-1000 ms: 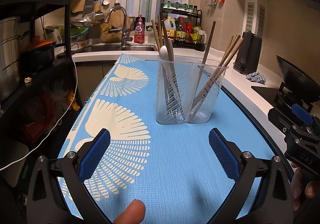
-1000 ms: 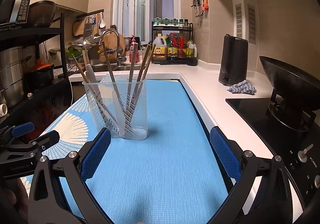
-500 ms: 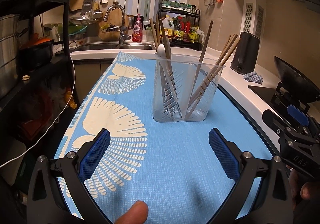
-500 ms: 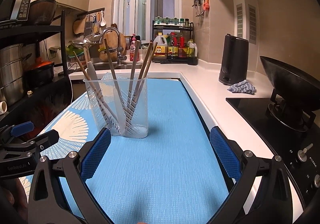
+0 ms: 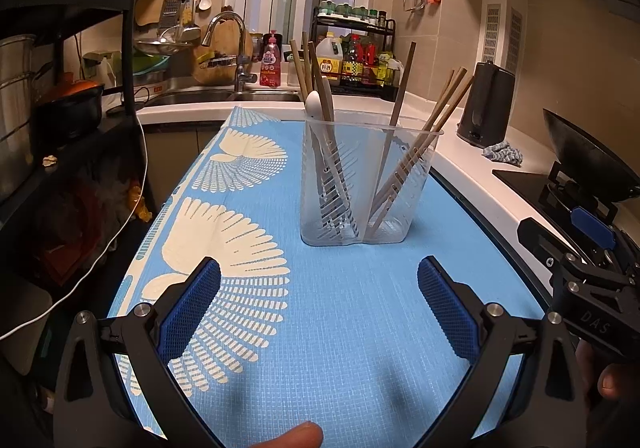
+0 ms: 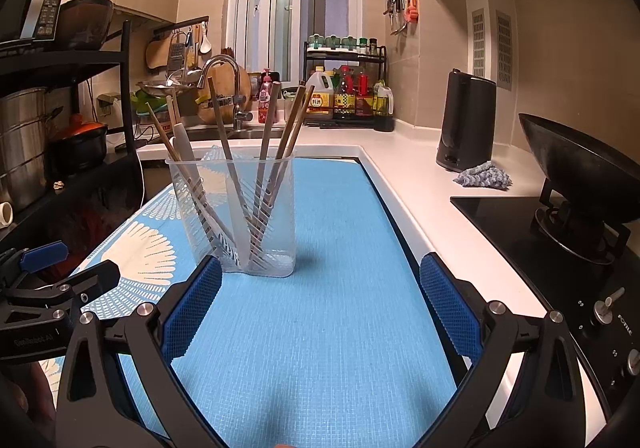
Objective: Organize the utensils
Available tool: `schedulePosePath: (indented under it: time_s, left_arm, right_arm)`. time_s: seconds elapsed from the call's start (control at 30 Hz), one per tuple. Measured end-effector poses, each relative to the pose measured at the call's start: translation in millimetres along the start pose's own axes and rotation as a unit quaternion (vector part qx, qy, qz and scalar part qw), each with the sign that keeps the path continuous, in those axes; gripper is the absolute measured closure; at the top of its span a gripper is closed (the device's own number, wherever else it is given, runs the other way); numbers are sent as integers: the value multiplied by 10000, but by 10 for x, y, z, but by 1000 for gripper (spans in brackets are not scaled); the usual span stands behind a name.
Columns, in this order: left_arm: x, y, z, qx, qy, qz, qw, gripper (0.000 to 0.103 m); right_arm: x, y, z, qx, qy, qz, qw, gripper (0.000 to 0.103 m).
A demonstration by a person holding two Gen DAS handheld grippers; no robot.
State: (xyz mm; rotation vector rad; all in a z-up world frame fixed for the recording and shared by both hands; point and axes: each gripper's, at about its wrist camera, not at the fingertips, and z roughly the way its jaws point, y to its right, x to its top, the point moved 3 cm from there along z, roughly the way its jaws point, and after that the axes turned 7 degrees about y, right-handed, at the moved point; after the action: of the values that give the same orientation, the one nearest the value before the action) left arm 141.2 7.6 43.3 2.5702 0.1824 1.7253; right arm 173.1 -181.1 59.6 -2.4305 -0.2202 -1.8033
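Note:
A clear plastic utensil holder (image 5: 370,183) (image 6: 234,215) stands upright on the blue mat (image 5: 328,308) (image 6: 332,328). Several wooden chopsticks (image 5: 420,143) (image 6: 280,127) and a white spoon (image 5: 314,107) (image 6: 185,141) lean inside it. My left gripper (image 5: 318,308) hangs open over the mat, short of the holder, nothing between its blue pads. In the right wrist view my right gripper (image 6: 320,312) is open too, with the holder just beyond its left finger. Each gripper shows at the edge of the other's view.
A black kettle (image 6: 466,123) and a grey cloth (image 6: 482,175) sit on the white counter to the right. A wok (image 6: 576,163) rests on the hob. Sink and tap (image 5: 232,47) lie behind the mat, a bottle rack (image 5: 354,55) beside them. A black shelf with pots (image 5: 68,103) stands left.
Both grippers have drifted slightly; the holder sits a little lower and nearer in both views. Nothing was taken hold of or let go.

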Motion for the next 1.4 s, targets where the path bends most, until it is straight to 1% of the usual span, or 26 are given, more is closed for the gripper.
schedulePosePath:
  time_s: [0.33, 1.17, 1.4]
  left_arm:
    - [4, 16, -6, -14, -13, -13, 10000, 7]
    - [9, 43, -39, -43, 136, 33, 9999, 7]
    - [3, 38, -34, -41, 126, 28, 9999, 7]
  right_arm:
    - [0, 2, 2, 8, -3, 2, 10000, 6]
    - [1, 10, -6, 5, -1, -10, 10000, 6]
    - [5, 12, -10, 3, 1, -23, 10000, 6]
